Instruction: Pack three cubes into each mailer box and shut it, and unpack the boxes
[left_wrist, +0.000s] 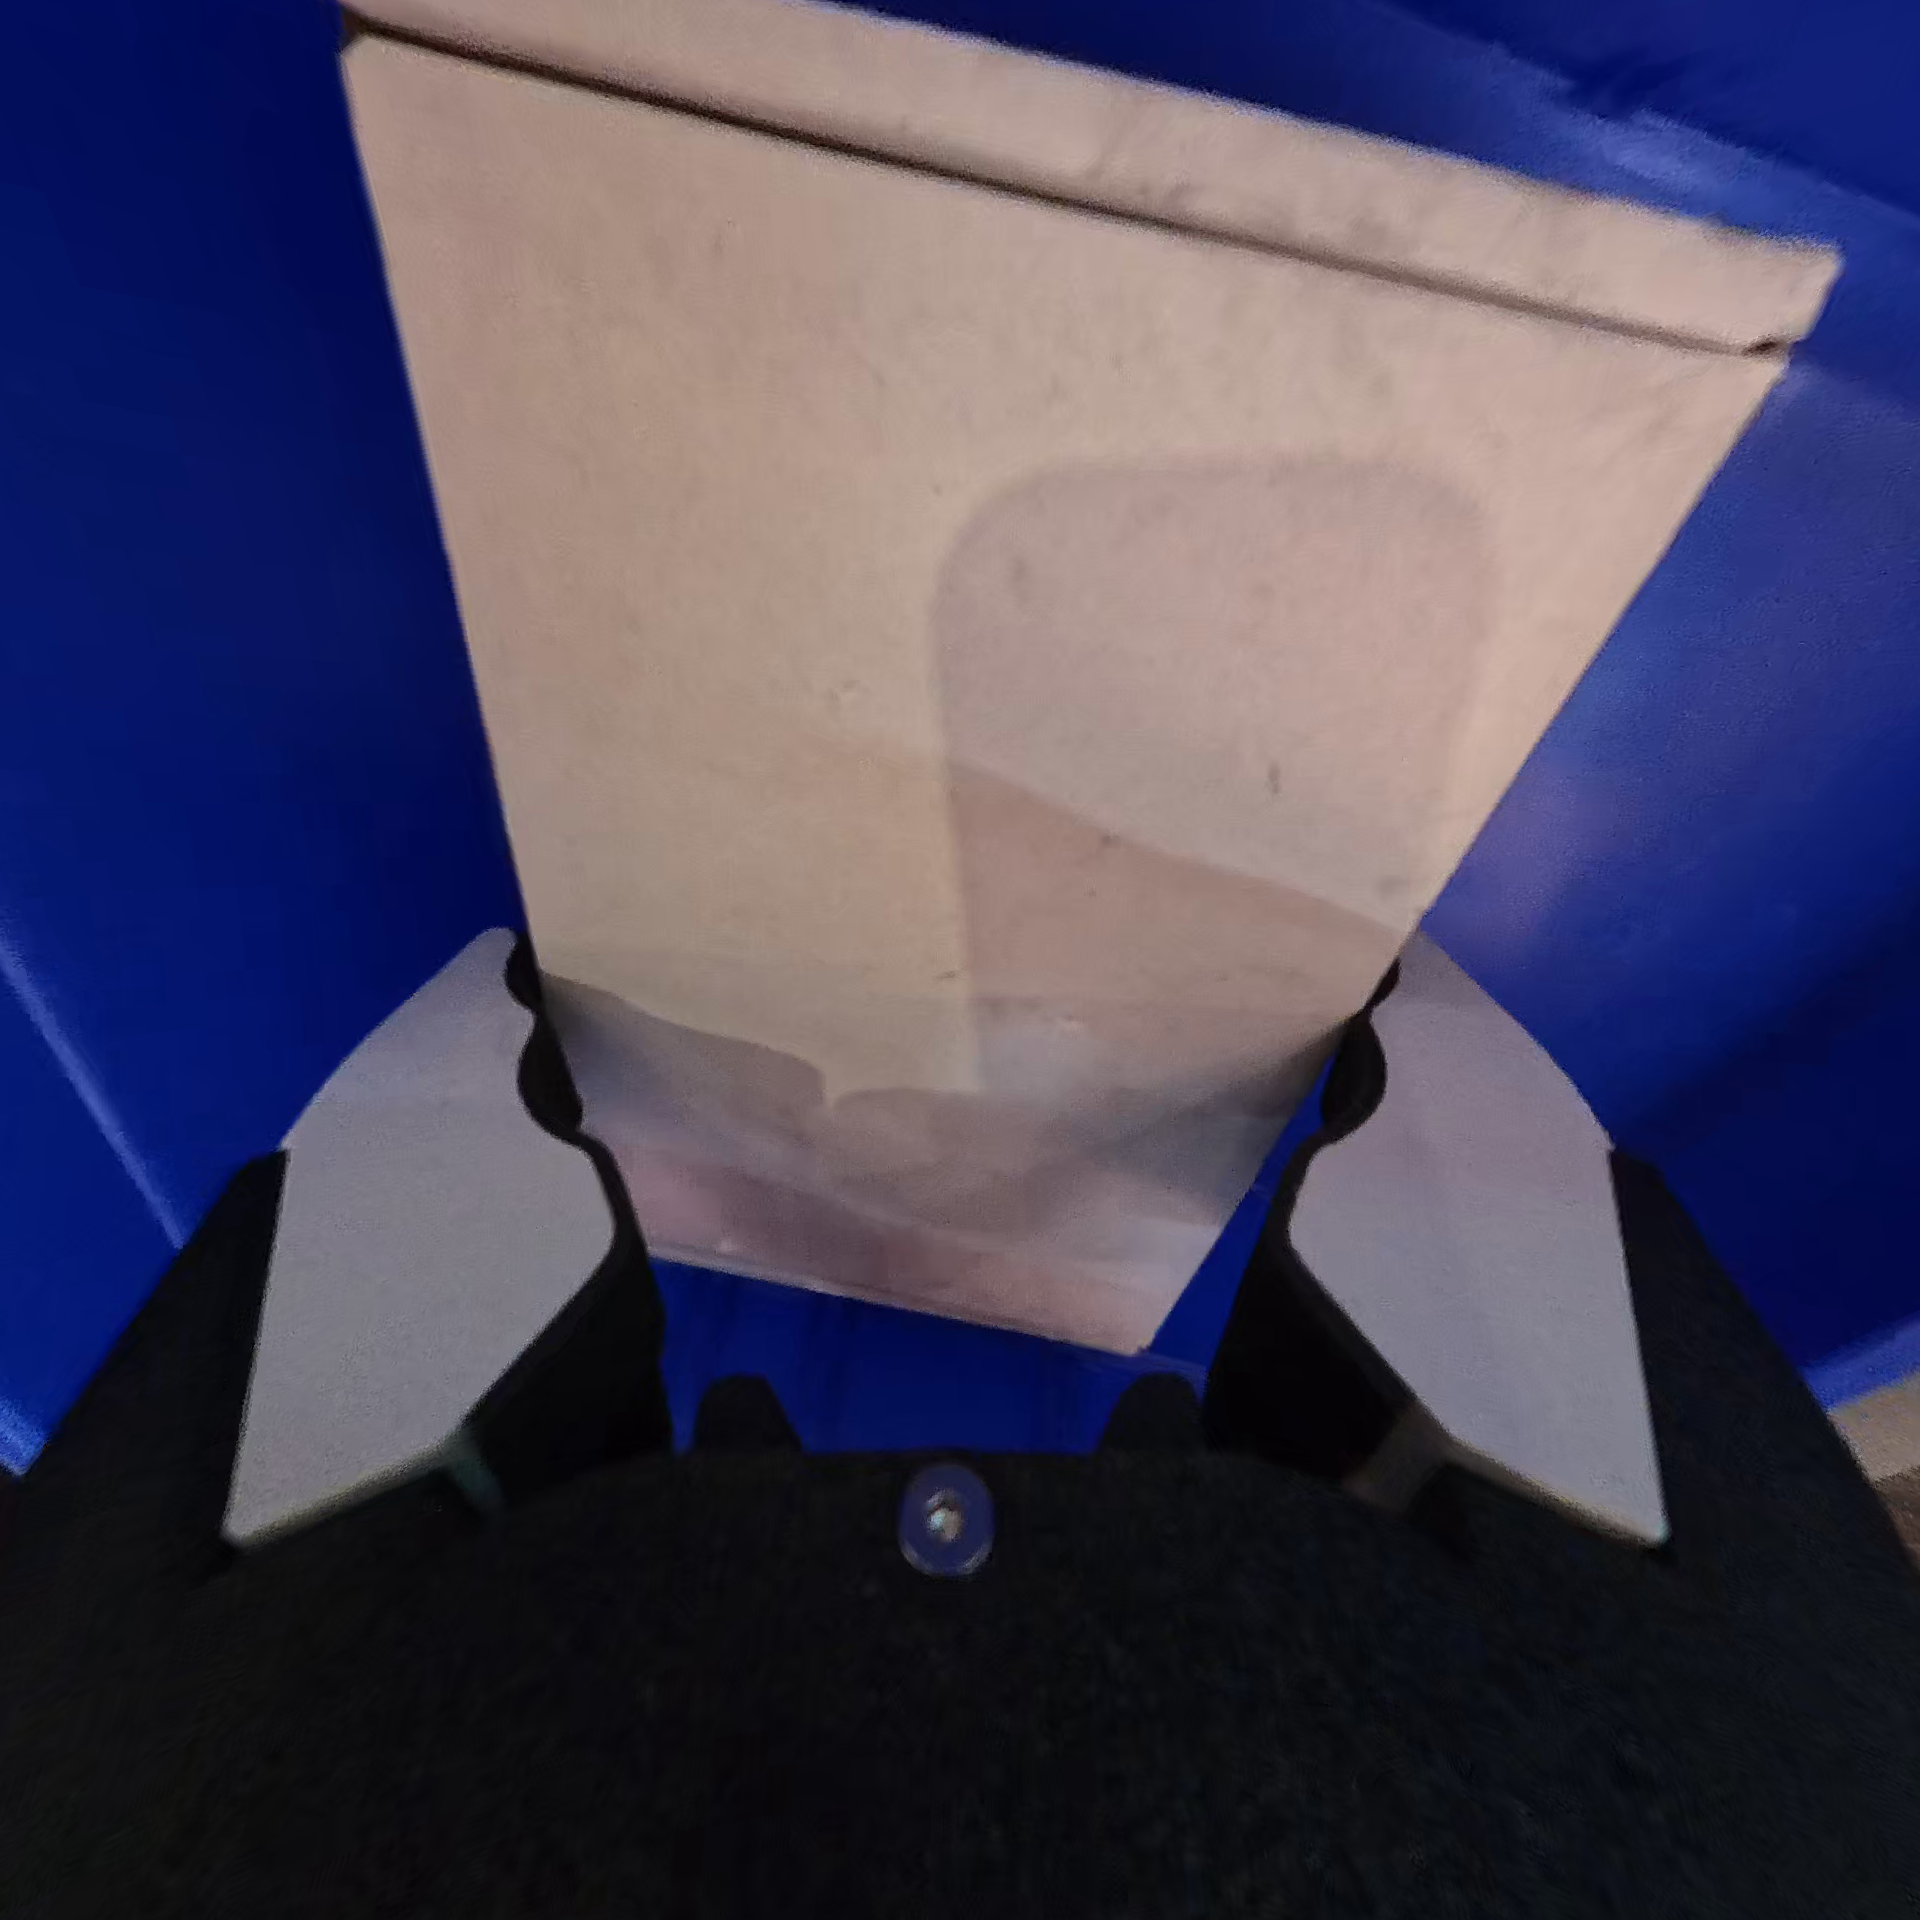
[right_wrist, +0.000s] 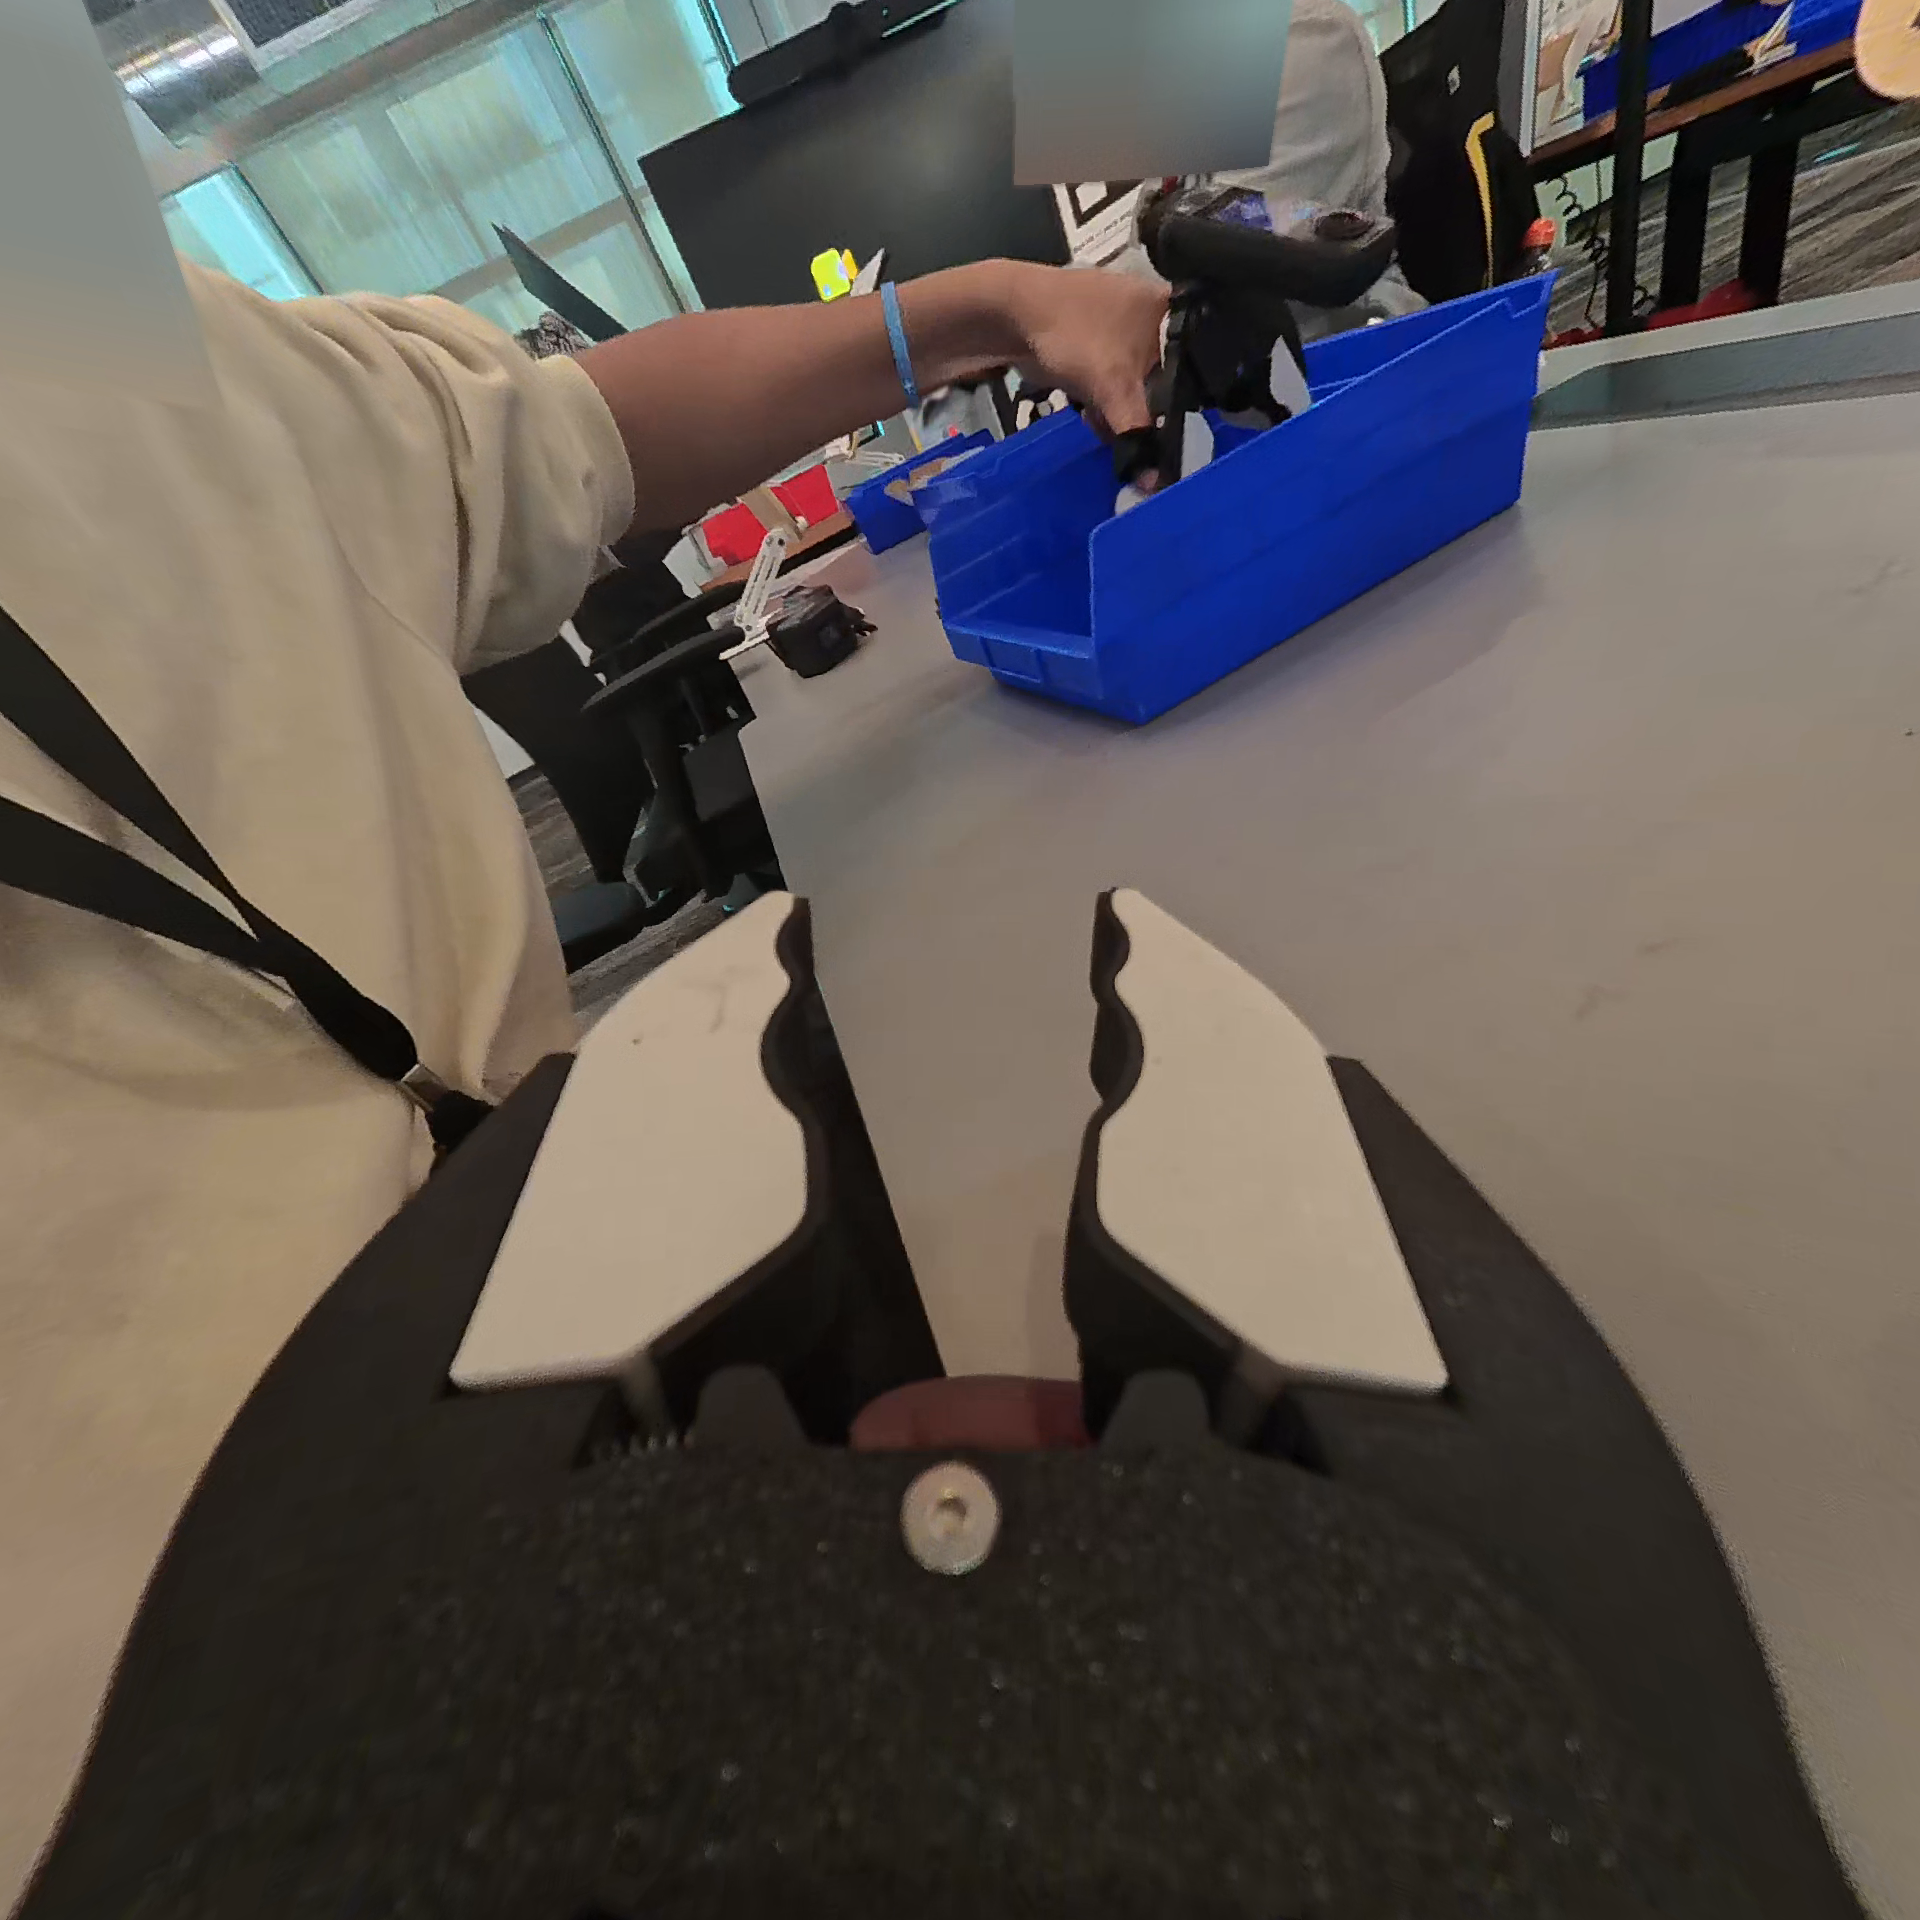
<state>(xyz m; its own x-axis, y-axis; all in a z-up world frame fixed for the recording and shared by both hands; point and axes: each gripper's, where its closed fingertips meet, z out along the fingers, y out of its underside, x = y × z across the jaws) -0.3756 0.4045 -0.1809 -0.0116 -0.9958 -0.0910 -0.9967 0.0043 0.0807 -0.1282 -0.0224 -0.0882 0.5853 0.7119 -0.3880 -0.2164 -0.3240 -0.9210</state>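
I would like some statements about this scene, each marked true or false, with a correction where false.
1. The left gripper grips a pale mailer box. True.
2. The right gripper holds a cube. False: its jaws are apart with nothing between them.
3. The mailer box sits inside a blue bin. True.
4. The blue bin stands on the floor. False: it rests on the grey table.
5. The mailer box lid stands open. False: it looks closed.

The mailer box (left_wrist: 831, 582) is matt, scuffed cardboard with a glossy clear tape strip at its near end. Around it, the blue bin (right_wrist: 1299, 561) is smooth, shiny plastic — resting on a matt grey tabletop (right_wrist: 1455, 935).
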